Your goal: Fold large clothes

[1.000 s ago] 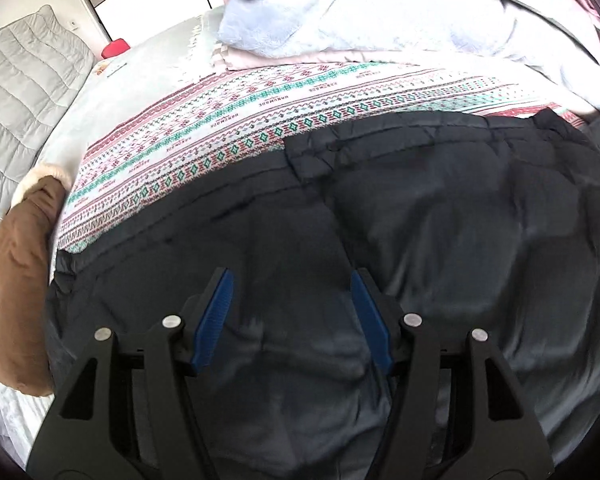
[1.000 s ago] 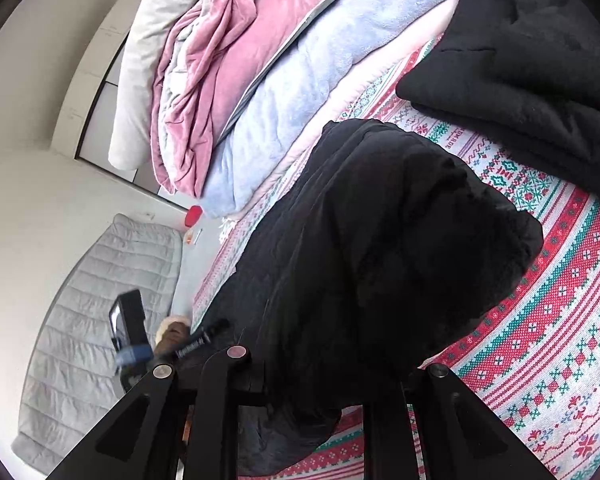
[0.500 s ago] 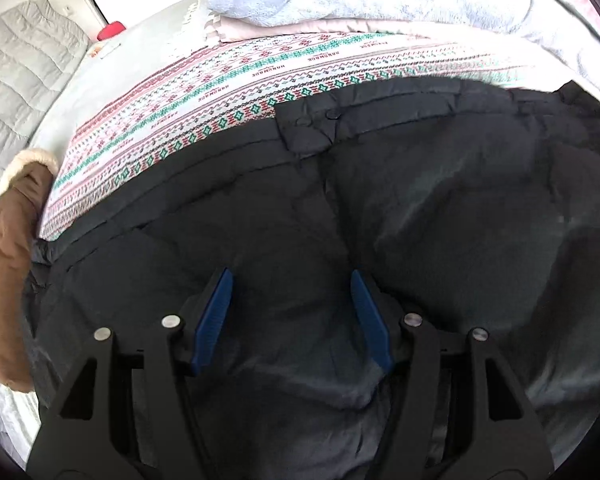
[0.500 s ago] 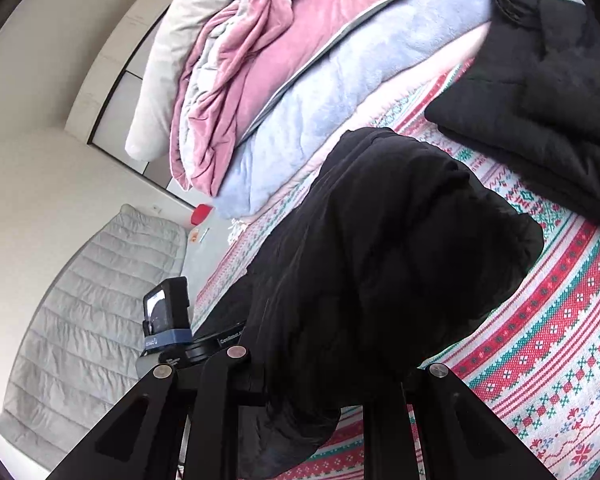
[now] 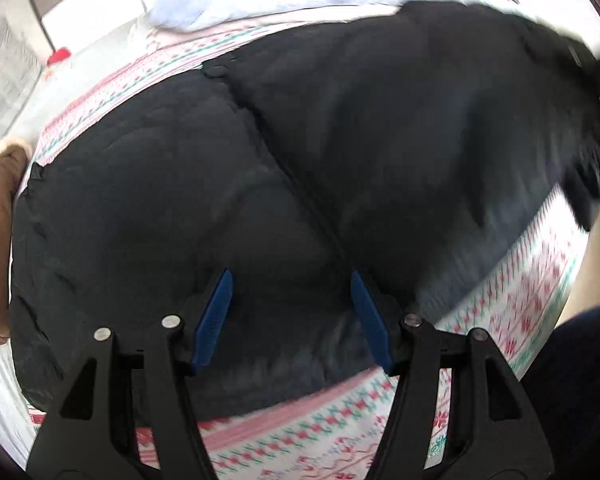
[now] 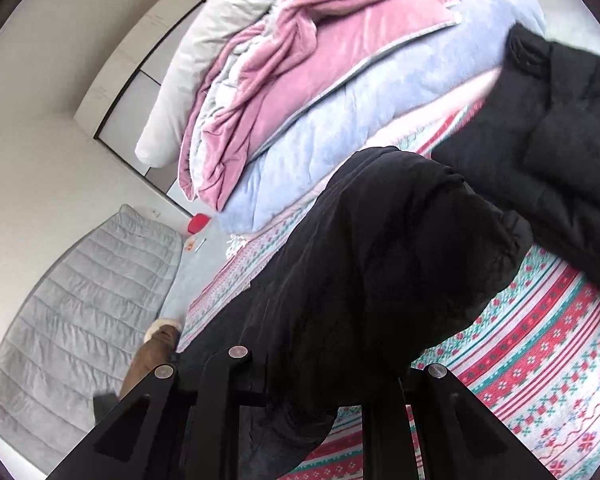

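Left gripper (image 5: pixel 292 320) nearer jacket (image 5: pixel 340 152) hem

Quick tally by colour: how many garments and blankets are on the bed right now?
Black padded coats: 2, one held up, one lying behind
Brown garment: 1
Pink blanket: 1
Pale blue blanket: 1
Total: 5
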Tool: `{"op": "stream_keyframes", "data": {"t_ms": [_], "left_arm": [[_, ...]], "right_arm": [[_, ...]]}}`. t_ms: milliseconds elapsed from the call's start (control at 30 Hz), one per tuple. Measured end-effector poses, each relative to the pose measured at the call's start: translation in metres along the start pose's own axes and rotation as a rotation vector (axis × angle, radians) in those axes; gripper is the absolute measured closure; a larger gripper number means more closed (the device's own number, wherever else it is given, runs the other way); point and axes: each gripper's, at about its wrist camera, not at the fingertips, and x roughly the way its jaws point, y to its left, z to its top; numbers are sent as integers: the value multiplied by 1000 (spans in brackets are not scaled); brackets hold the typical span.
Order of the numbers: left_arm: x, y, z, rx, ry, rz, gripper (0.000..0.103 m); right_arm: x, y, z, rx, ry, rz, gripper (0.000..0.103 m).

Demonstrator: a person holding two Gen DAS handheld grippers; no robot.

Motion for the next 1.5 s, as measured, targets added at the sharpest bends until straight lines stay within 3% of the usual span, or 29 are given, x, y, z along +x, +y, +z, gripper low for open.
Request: {"op": "stream_keyframes", "data": {"t_ms": [133, 400, 567, 700, 833, 1000, 1167, 1300, 1400, 1500], "left_arm": [[-2, -13, -10, 48, -14, 26, 40], [-48, 10, -43, -4, -68, -125, 40], [-79, 82, -57, -145, -129, -151, 40], [-84, 139, -78, -285, -126, -131, 40], [-73, 176, -105, -363, -76, -132, 43], [-60, 196, -128, -435, -47, -178, 47], [-44, 184, -126, -417, -14, -183, 64], [-40, 191, -125, -432, -19, -202, 73], [-37, 198, -125, -451, -9, -216, 74], [-40, 210, -129, -496, -14, -241, 74]], "right_arm": [[-10, 12, -5, -82, -29, -40, 86], [-27, 16, -4, -146, -74, -109, 87], [-36, -2, 10, -107, -94, -178, 87], [-45, -7, 18, -126, -132, -247, 87], [-53, 11, 16, -222, -186, -297, 87], [-51, 74, -9, -452, -272, -321, 87], [-32, 162, -68, -791, -356, -294, 87], [3, 223, -148, -1146, -369, -272, 87], [40, 246, -212, -1343, -287, -231, 87], [81, 249, -271, -1534, -133, -191, 86]]}}
